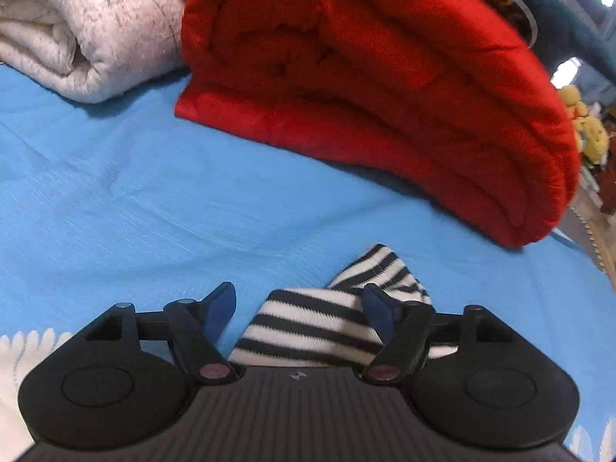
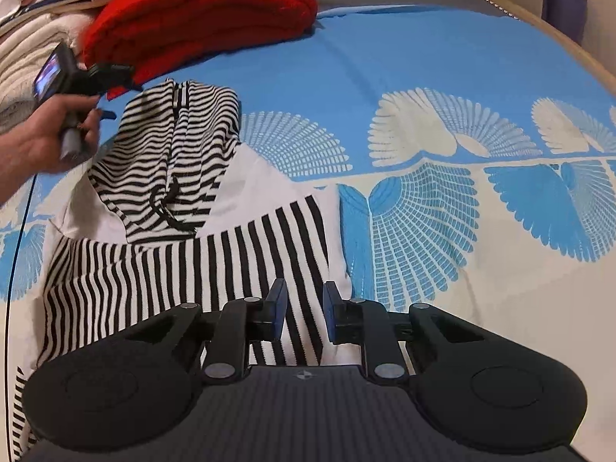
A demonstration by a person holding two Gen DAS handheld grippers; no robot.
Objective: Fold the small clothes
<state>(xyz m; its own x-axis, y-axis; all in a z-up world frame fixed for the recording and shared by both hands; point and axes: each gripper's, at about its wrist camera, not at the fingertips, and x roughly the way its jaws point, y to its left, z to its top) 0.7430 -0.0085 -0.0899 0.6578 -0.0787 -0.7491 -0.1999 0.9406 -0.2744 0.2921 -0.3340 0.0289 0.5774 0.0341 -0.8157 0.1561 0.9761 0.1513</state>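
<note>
Folding looks partly done: the striped top [image 2: 184, 231] lies doubled at lower left; left gripper [image 1: 300, 308] gapes wide over its edge, right gripper [image 2: 304, 308] narrowly parted, pinching nothing.

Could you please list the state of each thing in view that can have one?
Striped garment: lying on the bed, partly folded, hood part laid over the body.
Left gripper: open over a striped fold, pads not pressing.
Right gripper: jaws narrowly apart over the striped hem, no grip visible.
Red blanket: folded.
White blanket: rolled.
Blue bedspread: spread flat.
</note>
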